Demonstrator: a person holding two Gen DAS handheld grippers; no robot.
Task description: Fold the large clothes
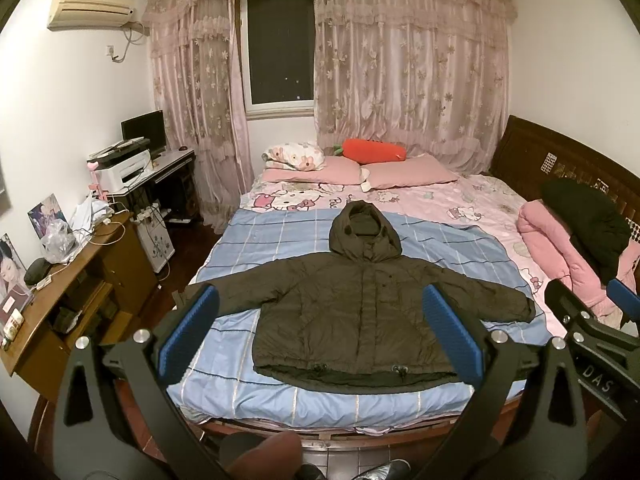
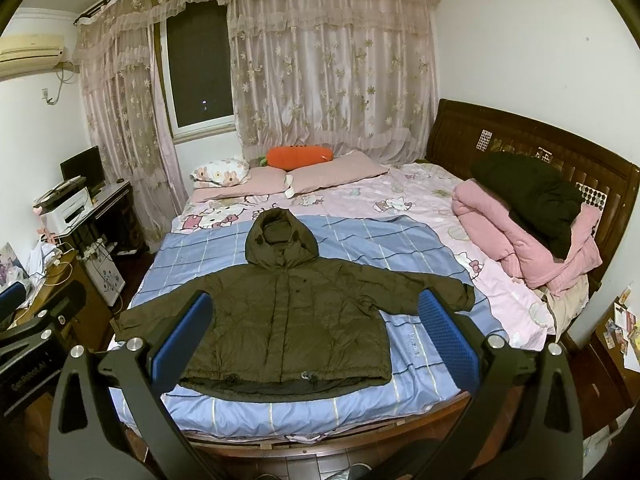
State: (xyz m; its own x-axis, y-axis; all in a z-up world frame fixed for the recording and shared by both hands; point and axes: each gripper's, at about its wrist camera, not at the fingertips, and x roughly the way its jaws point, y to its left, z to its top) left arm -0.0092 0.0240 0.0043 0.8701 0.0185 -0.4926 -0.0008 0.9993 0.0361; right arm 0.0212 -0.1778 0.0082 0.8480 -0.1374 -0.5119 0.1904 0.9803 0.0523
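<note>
Olive hooded puffer jacket (image 1: 352, 316) lay flat, sleeves spread, on the blue sheet (image 1: 256, 248). Left tool (image 1: 320, 332) and right tool (image 2: 316, 336) hovered above, fingers apart, empty.

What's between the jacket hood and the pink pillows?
Only bedding: blue checked sheet, then cartoon-print pink sheet between hood and pillows. Clear in both wrist views.

Both wrist cameras look from beyond the near end of the bed (image 1: 240, 400), held above it and well back, facing the far curtained window (image 1: 280, 40). The left view sits further left and takes in the desk (image 1: 80, 280); the right view shows more of the headboard (image 2: 520, 140). Both share the spread jacket (image 2: 288, 320).
</note>
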